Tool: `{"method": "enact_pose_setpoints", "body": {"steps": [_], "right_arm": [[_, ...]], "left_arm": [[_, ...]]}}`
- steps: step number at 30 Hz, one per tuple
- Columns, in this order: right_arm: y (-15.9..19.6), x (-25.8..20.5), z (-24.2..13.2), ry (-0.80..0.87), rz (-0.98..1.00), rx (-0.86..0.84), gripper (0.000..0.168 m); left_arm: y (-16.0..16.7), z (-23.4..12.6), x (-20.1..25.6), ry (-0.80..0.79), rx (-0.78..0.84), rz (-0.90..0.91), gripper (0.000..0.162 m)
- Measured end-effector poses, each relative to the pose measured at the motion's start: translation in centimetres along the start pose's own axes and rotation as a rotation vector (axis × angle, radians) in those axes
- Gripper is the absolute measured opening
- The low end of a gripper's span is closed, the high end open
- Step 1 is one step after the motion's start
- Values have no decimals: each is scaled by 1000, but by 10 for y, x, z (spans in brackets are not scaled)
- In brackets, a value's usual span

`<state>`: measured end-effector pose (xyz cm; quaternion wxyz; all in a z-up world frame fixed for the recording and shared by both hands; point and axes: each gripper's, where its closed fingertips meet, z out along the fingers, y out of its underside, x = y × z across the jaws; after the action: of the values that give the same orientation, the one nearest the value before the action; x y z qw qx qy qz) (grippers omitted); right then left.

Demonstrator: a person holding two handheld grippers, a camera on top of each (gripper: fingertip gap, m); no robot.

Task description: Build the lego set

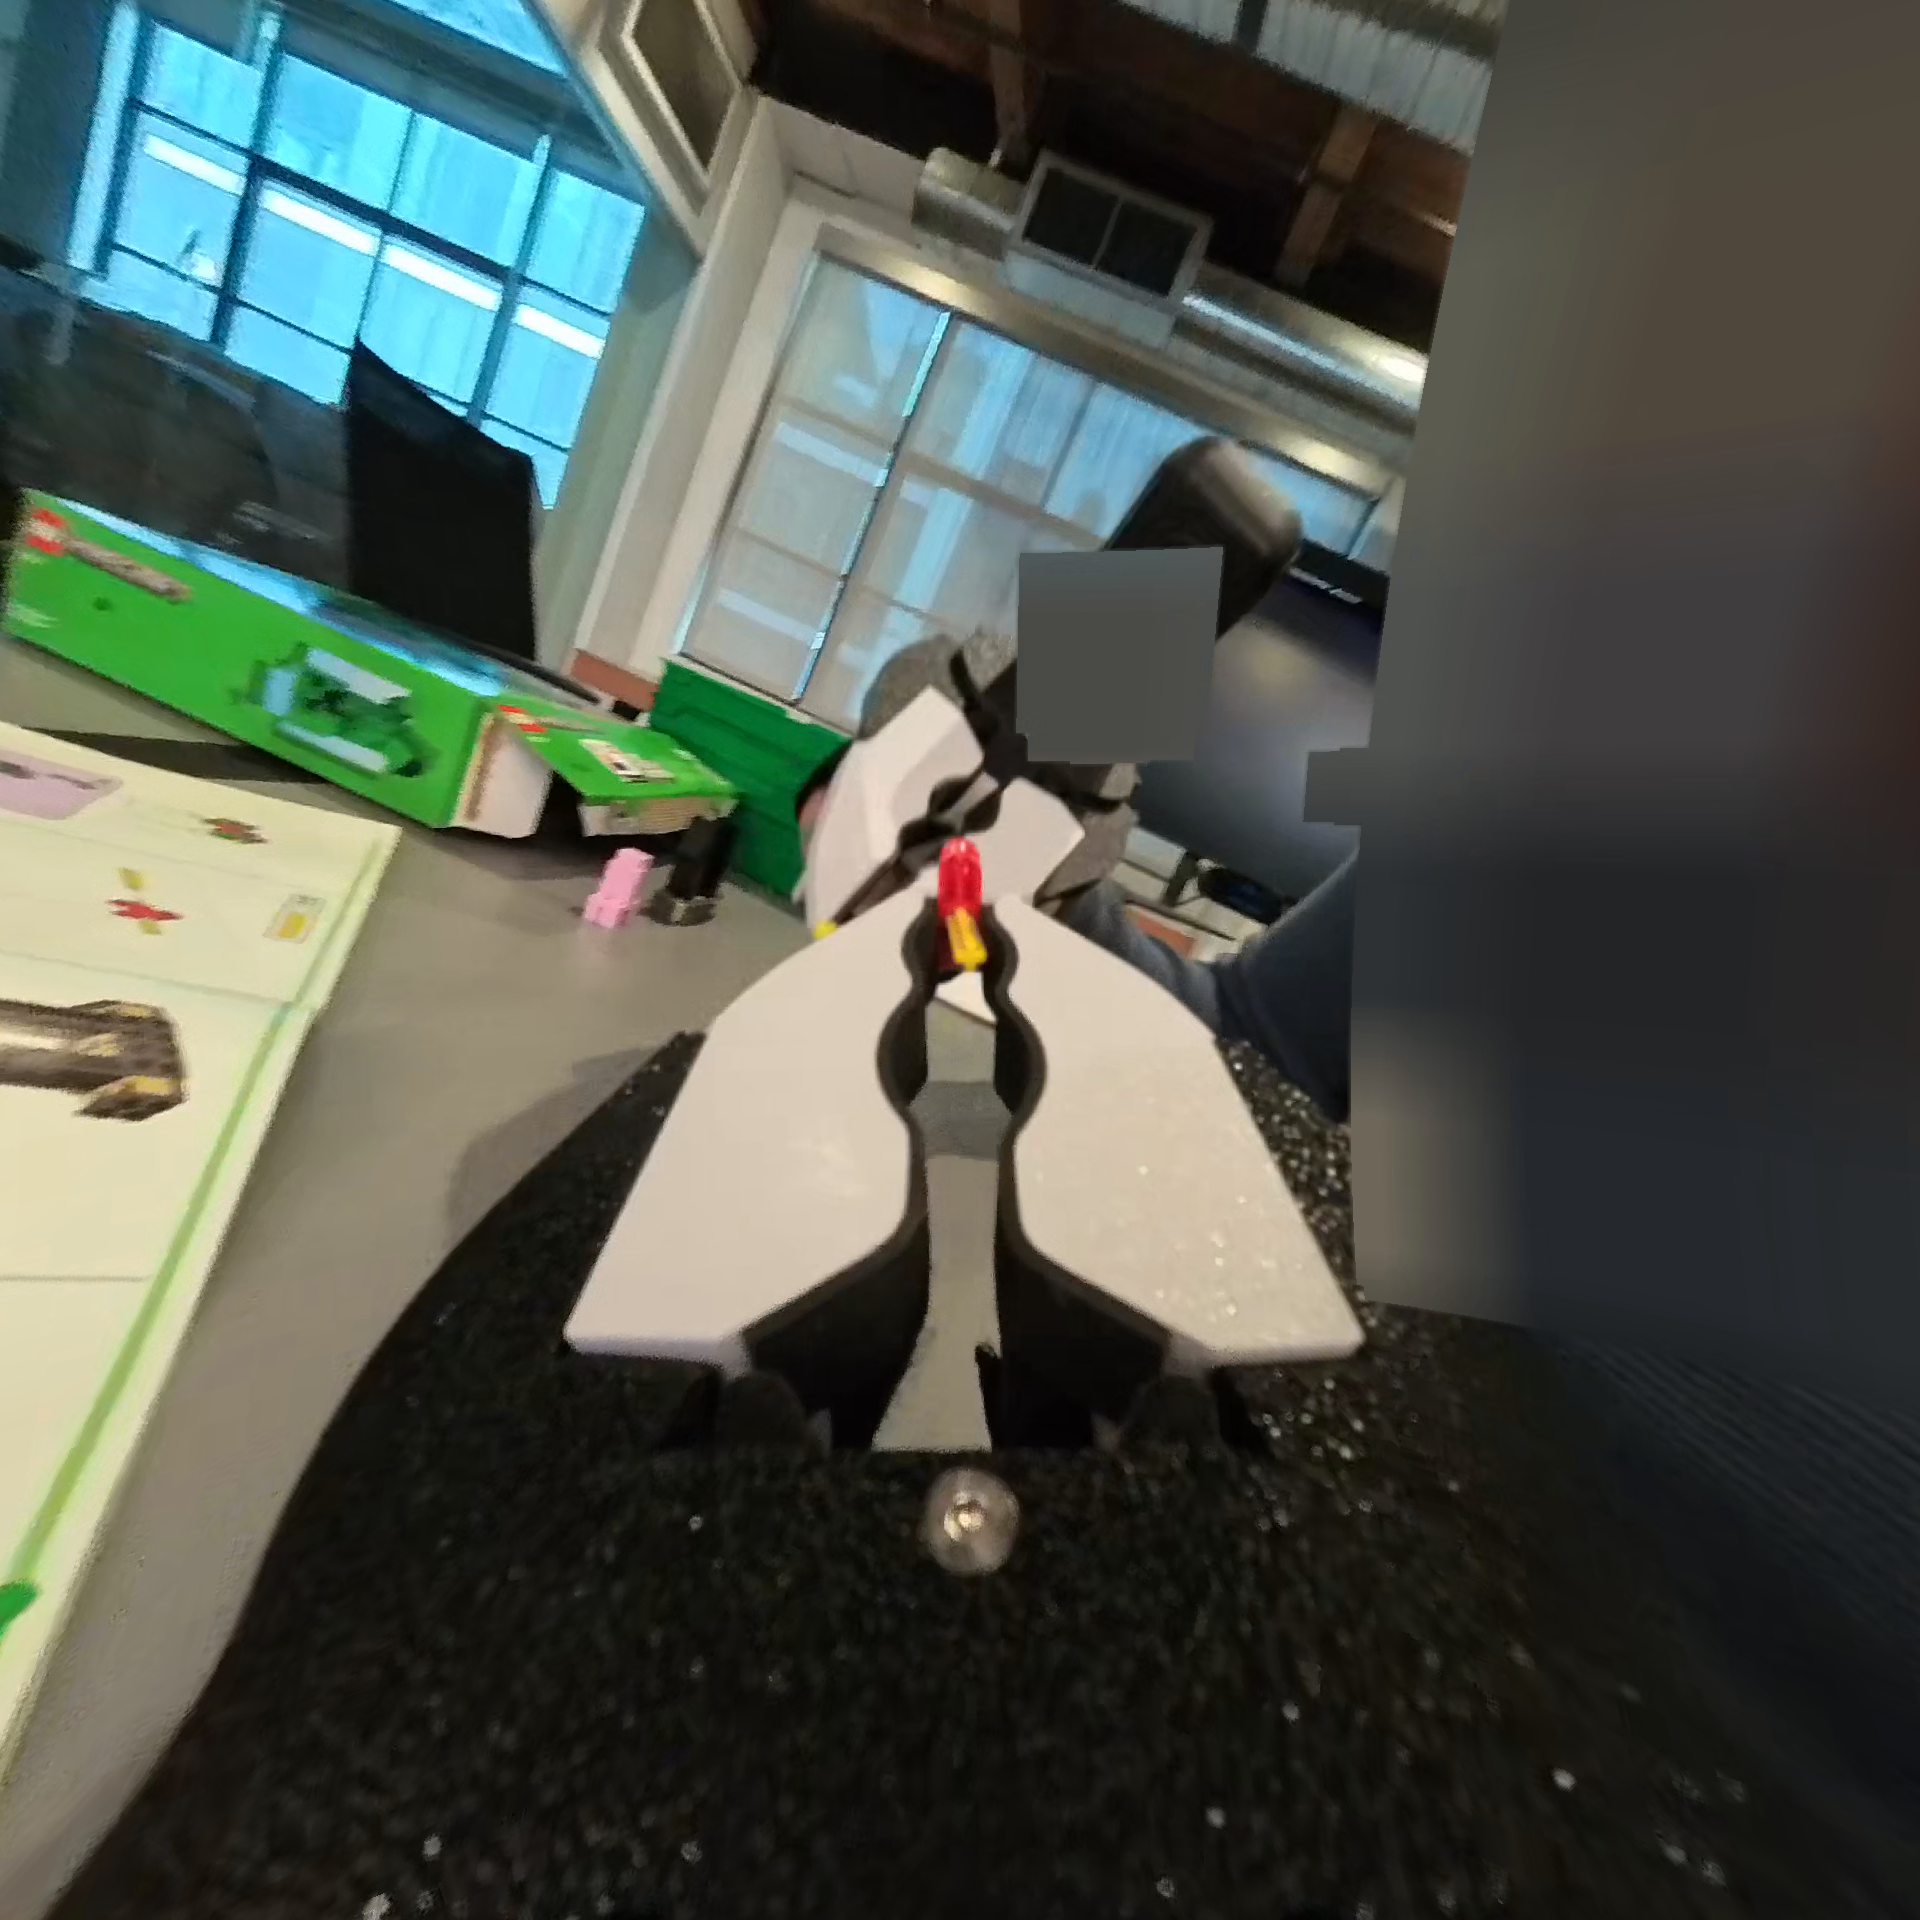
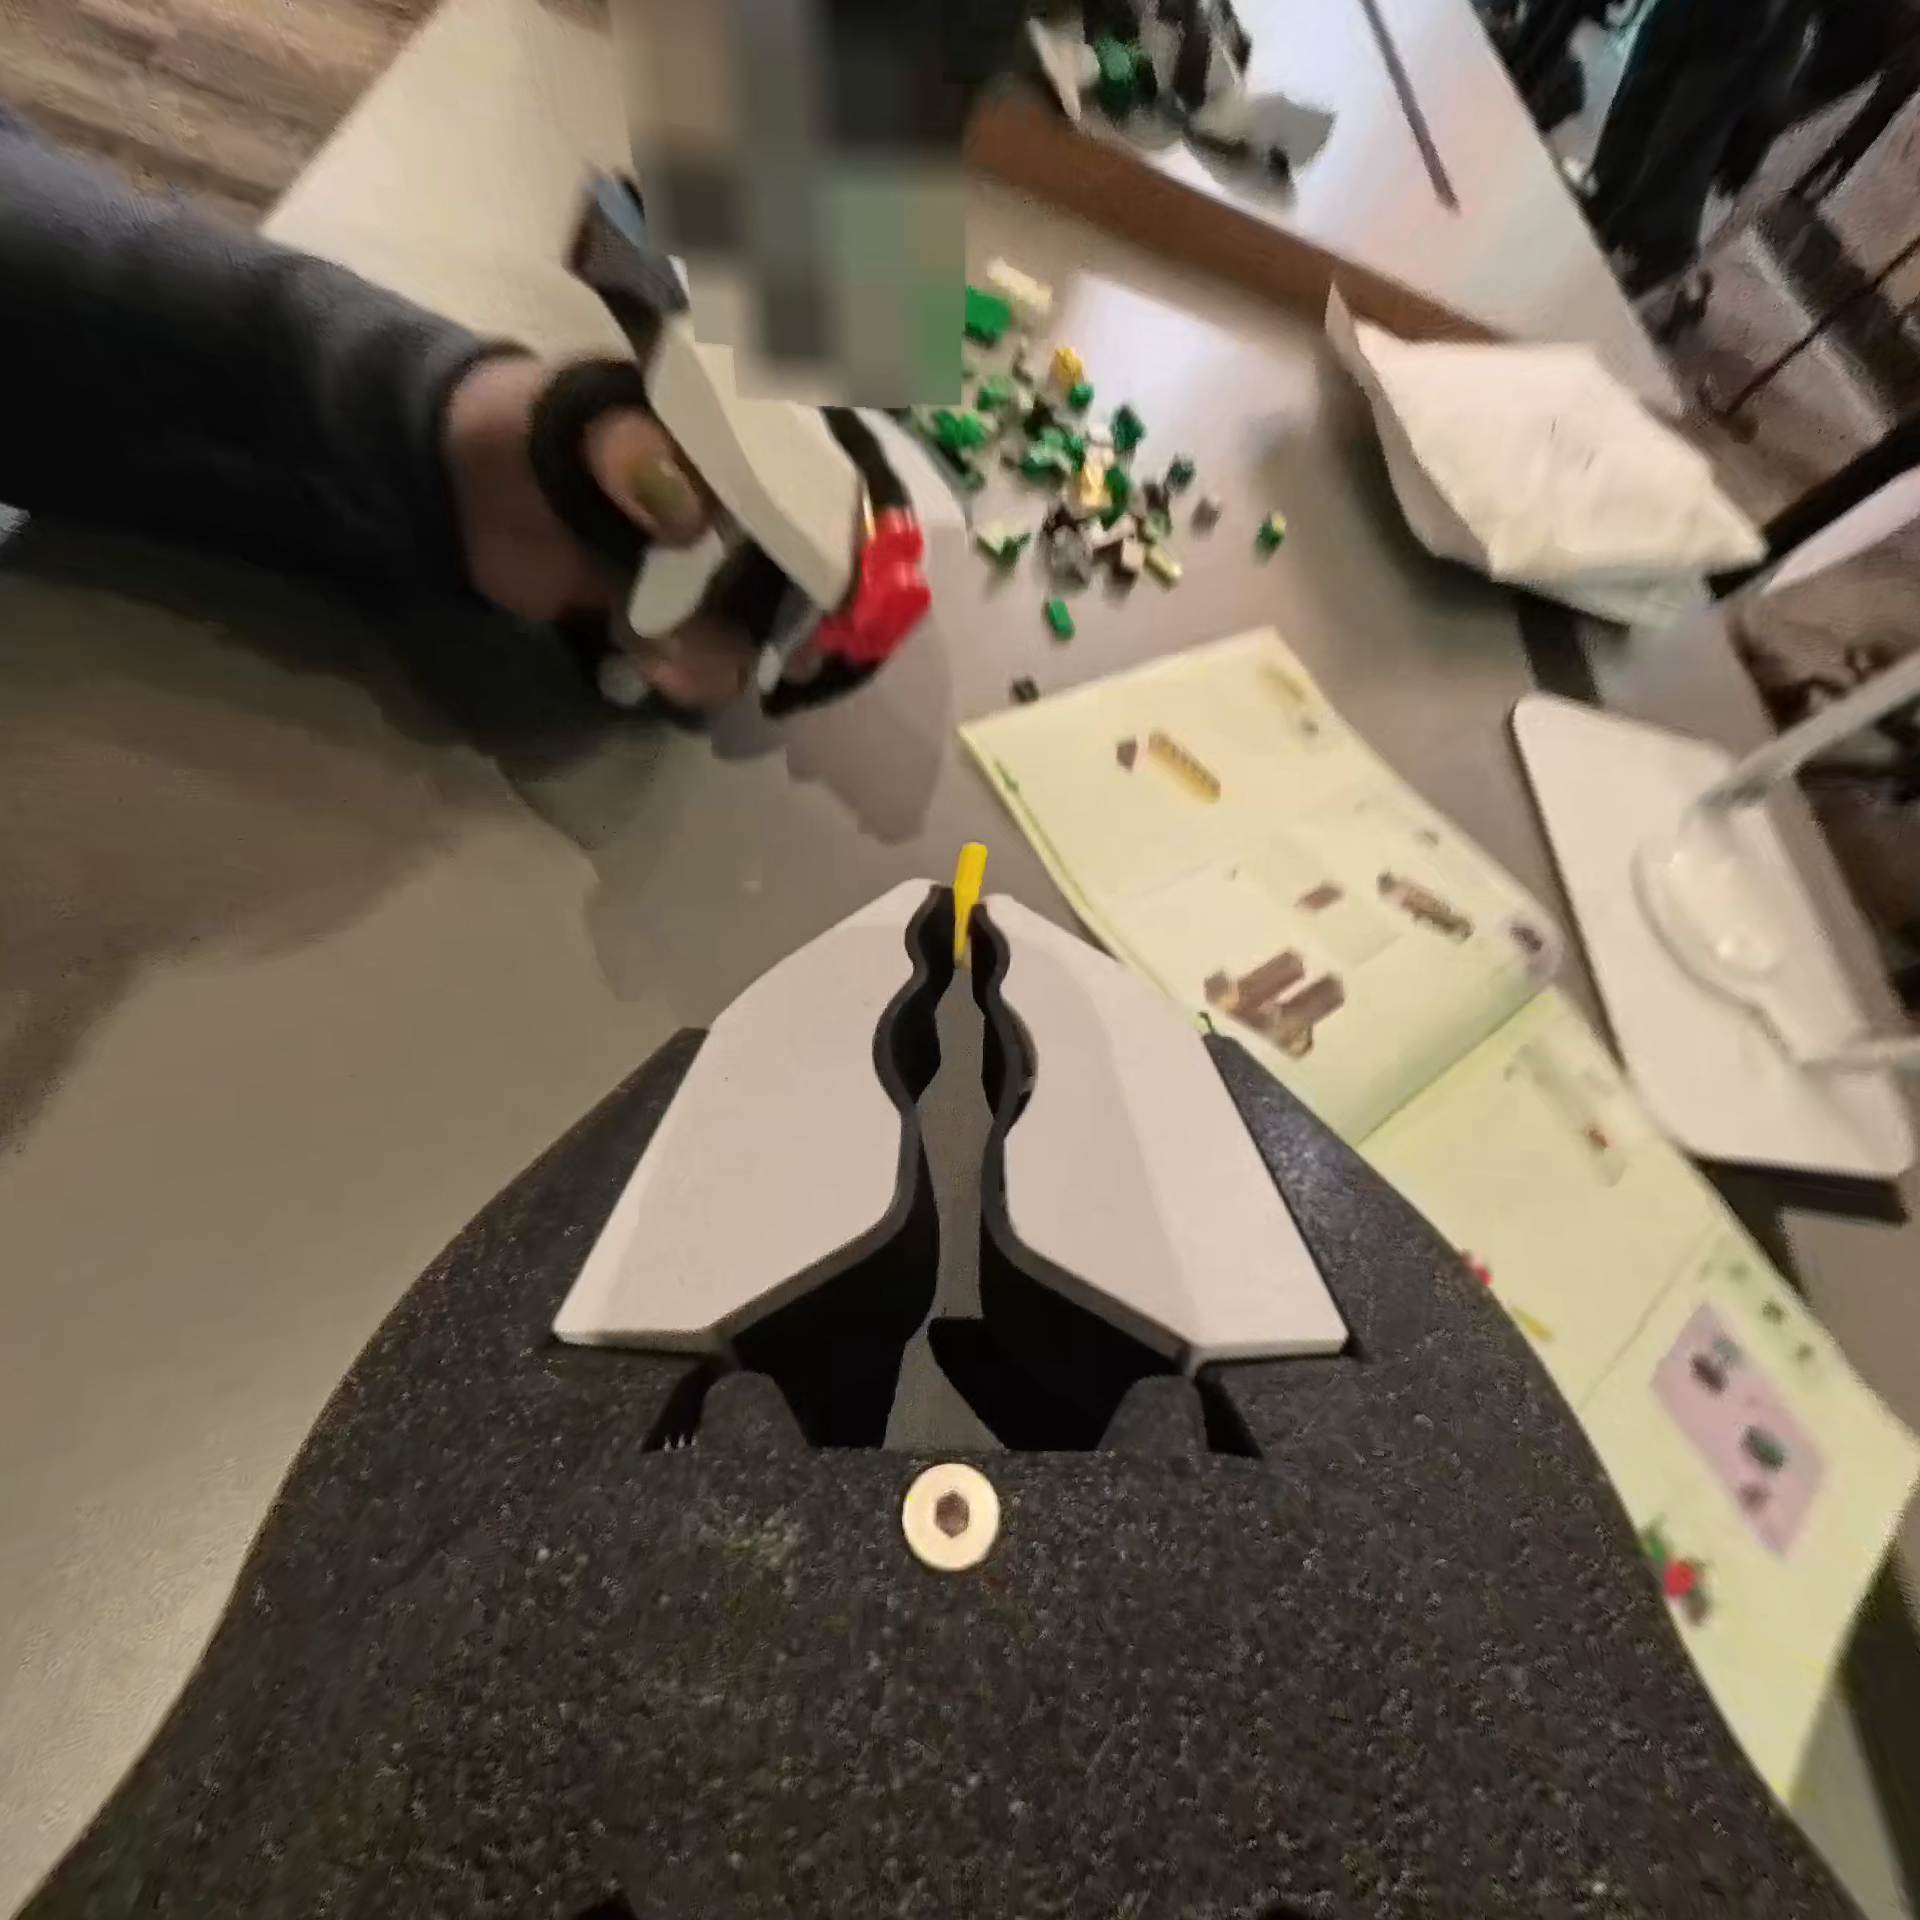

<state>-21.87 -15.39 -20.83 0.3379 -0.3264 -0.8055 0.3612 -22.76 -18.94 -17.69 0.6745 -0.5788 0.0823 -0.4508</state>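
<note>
Your grey table (image 2: 312,935) carries everything here. On it, the open instruction booklet (image 2: 1351,935) lies to the right of your right gripper, and in the left wrist view the same booklet sits at the left edge. The green set box (image 1: 312,665) lies tipped near the table's far edge, with a small pink figure (image 1: 618,888) standing just beside it. A white bag (image 2: 1538,468) rests beyond the booklet, next to a scattered pile of loose bricks (image 2: 1060,468), mostly green.

Your left gripper (image 1: 958,930) has its jaws pinched on a red piece (image 1: 958,878) with a yellow bit on it, held up off the table. Your right gripper (image 2: 961,920) has its jaws pressed onto a thin yellow piece (image 2: 968,883), its tip poking out past the fingertips.
</note>
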Motion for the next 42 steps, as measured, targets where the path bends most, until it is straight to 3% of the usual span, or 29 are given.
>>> {"method": "enact_pose_setpoints", "body": {"steps": [4, 9, 22, 42], "right_arm": [[-32, -11, -5, -5, -158, -25, 3], [-47, -23, -9, -21, -255, -71, 3], [-43, -19, -7, 78, -400, -167, 3], [-38, -22, -9, 76, -489, -197, 3]], "left_arm": [[-3, 1, 13, 120, 30, -46, 7], [-8, -3, 18, 177, 68, -81, 7], [-3, 0, 15, 135, 35, -48, 7], [5, 4, 12, 102, -20, -37, 7]]}}
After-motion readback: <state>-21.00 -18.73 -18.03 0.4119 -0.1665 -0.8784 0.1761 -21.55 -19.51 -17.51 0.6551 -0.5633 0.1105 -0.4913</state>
